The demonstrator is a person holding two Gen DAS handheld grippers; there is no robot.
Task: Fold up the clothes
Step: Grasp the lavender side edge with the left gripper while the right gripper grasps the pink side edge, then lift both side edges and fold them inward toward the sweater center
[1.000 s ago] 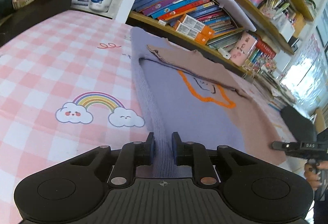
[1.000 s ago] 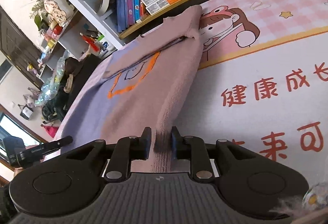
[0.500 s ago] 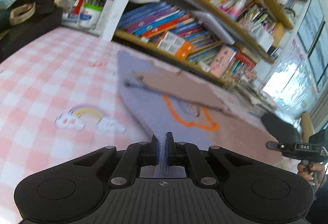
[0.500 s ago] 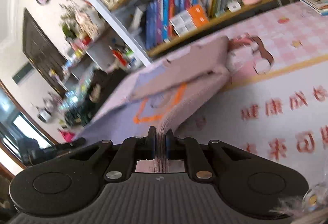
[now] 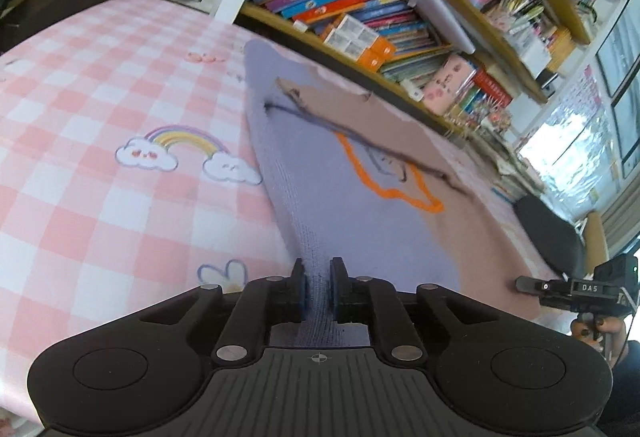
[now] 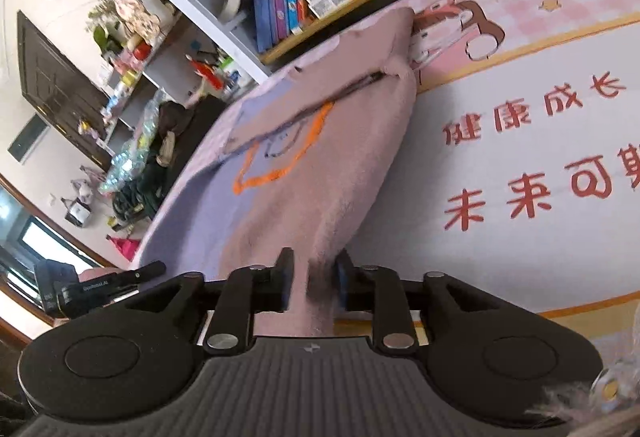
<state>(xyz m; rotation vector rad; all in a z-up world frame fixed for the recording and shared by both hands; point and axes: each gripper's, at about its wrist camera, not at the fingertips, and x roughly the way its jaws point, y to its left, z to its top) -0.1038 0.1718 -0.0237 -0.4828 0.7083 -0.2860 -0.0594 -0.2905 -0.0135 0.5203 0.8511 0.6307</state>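
A lavender and dusty-pink knit sweater (image 5: 352, 205) with an orange outline design lies on the pink mat, its sleeves folded across the chest. My left gripper (image 5: 318, 291) has its jaws slightly apart around the lavender hem corner. The sweater also shows in the right wrist view (image 6: 304, 177). My right gripper (image 6: 312, 285) has its jaws parted around the pink hem corner, the fabric bunched between them. Each gripper shows at the edge of the other's view: the right one (image 5: 576, 287) and the left one (image 6: 108, 283).
A pink checked mat with a rainbow print (image 5: 100, 109) covers the table on the left; on the right it carries red Chinese characters (image 6: 532, 157). A bookshelf (image 5: 380, 17) full of books runs along the far edge. A black chair (image 5: 548, 237) stands beyond the table.
Both grippers lifted the hem half a second ago with jaws tight; now they are lower again and the jaws have widened, and the sweater lies flatter on the mat.
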